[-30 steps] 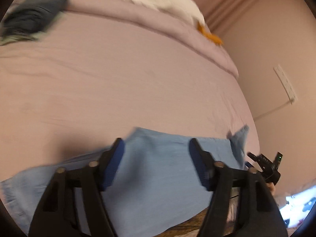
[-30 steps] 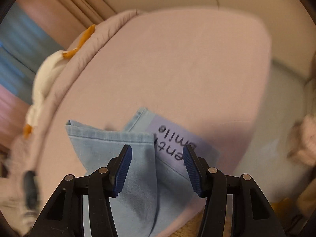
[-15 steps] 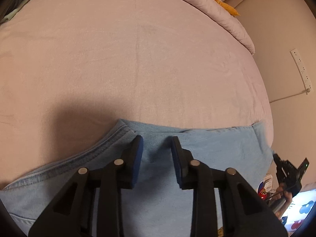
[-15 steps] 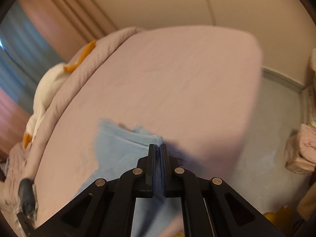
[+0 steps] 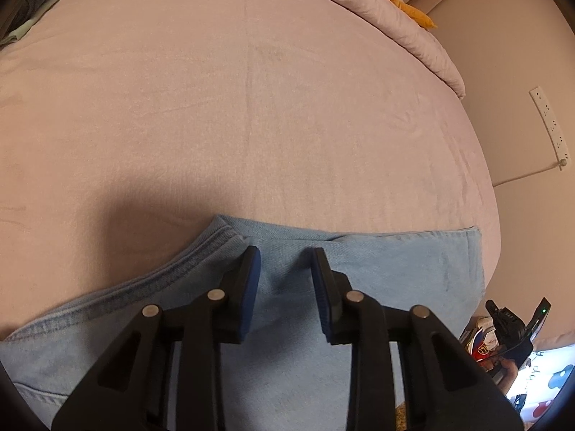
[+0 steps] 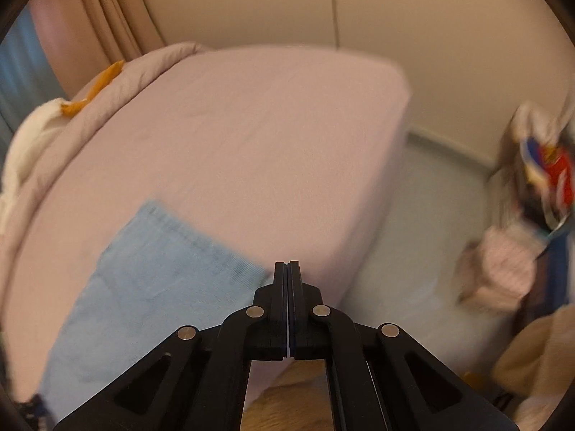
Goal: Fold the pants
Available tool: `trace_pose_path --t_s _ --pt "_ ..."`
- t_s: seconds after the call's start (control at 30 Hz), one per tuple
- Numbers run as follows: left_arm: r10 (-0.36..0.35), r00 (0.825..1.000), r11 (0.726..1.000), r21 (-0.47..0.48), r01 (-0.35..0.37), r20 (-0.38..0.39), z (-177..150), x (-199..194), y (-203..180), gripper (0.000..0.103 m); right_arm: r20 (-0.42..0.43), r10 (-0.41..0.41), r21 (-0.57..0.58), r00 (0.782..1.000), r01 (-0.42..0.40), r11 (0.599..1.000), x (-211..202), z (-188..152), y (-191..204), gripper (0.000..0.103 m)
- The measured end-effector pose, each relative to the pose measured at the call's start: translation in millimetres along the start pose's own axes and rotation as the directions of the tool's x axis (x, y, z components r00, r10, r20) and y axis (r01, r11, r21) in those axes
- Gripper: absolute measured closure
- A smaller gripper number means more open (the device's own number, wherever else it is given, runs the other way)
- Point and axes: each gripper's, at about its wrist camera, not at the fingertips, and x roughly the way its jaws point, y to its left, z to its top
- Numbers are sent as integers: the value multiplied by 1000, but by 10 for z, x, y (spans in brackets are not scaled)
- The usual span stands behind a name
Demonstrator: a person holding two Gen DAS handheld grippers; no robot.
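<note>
We see the left gripper [image 5: 282, 264] narrowly parted over bunched pants [image 5: 377, 262] on the bed [image 5: 251, 107], pinch unclear; right gripper [image 6: 288, 269] fully closed, seemingly empty

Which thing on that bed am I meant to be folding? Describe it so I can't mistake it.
Start from the big bed with the pale pink sheet. At its near edge, under the left gripper, lie the pants: a flat, light blue denim piece with stitched seams. Nothing else on the sheet is blue denim; the crumpled duvet sits far back.
</note>
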Motion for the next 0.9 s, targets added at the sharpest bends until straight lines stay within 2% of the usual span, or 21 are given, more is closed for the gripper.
trace_pose_path --t_s 0.17,0.27,0.37,0.43,0.5,0.57,0.77,0.9 --pt "-31 999 999 -7 31 -3 -73 -123 -40 74 -65 126 69 990 -121 990 58 10 -158 103" --pt "-69 997 998 9 69 -30 -181 -177 -102 71 -82 138 50 987 -135 990 51 11 -99 103" --pt "-66 996 997 38 69 -63 -310 -162 -176 69 -89 162 48 983 -158 986 56 3 -17 102" --pt "-70 993 996 54 75 -100 -395 -84 -208 68 -99 176 49 979 -172 984 86 -4 28 98" --pt "-55 990 997 53 63 -132 -469 20 -203 68 -113 181 48 977 -177 983 123 -12 71 81" --pt "-44 993 997 61 51 -109 -520 29 -212 68 -109 191 47 976 -186 981 137 -18 108 68" --pt "5 992 996 88 6 -123 -580 45 -292 68 -103 173 28 979 -171 985 134 -33 152 68" --pt "9 992 996 90 3 -124 -635 50 -291 68 -100 154 7 983 -154 988 116 -25 194 68"
